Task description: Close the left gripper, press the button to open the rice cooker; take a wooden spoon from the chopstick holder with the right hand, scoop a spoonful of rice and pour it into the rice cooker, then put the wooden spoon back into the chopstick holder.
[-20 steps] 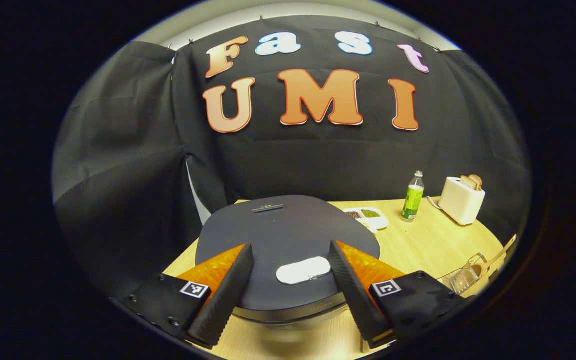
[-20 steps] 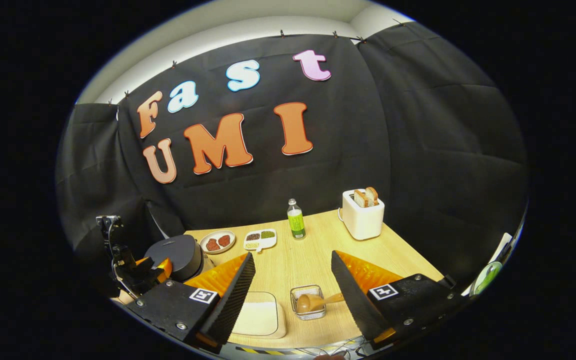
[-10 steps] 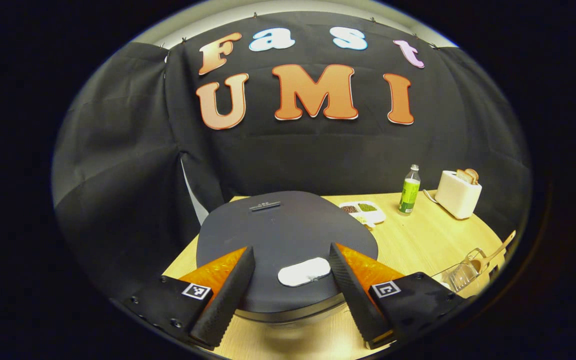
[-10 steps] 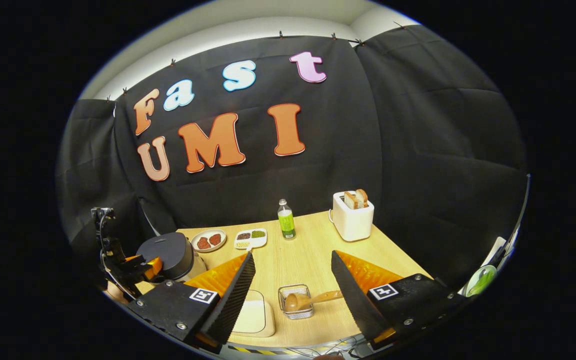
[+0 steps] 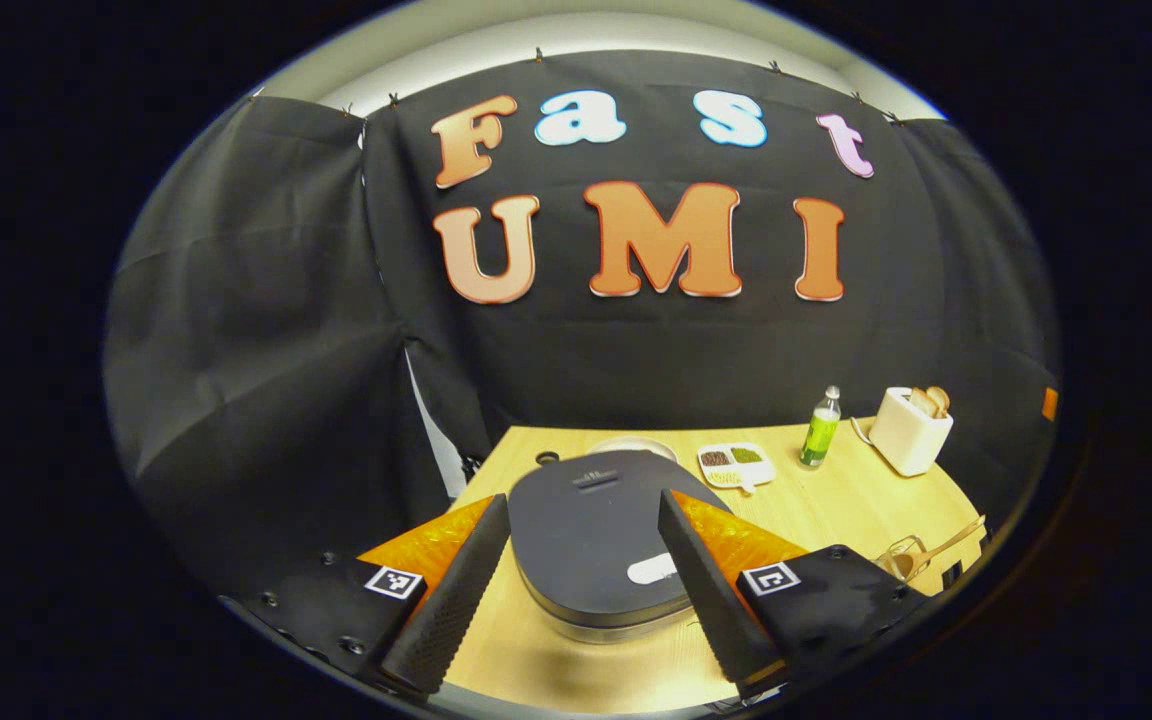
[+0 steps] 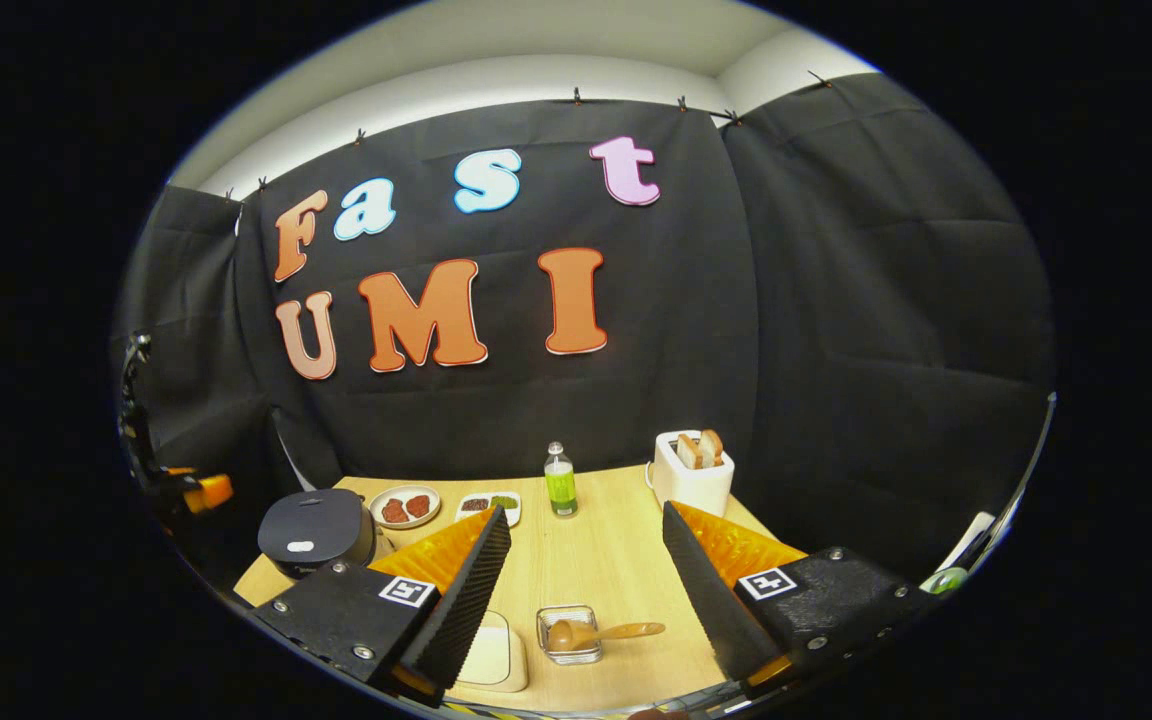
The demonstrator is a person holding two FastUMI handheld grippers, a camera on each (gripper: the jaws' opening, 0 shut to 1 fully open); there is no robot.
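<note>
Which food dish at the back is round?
The round plate with two reddish pieces, beside the rice cooker. The other dish is a divided tray holding dark and green bits.

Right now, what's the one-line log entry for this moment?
left claw: open, above rice cooker | lid: shut | right claw: open, above table | wooden spoon: in holder

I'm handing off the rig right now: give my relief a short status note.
Left claw: open, empty, held back from the rice cooker.
Right claw: open, empty, above the table.
Cooker lid is down; button not yet visibly pressed.
Wooden spoon sits in the chopstick holder, the rice tray beside it.
Left: close left claw, press button, scoop, pour, return spoon.
</note>
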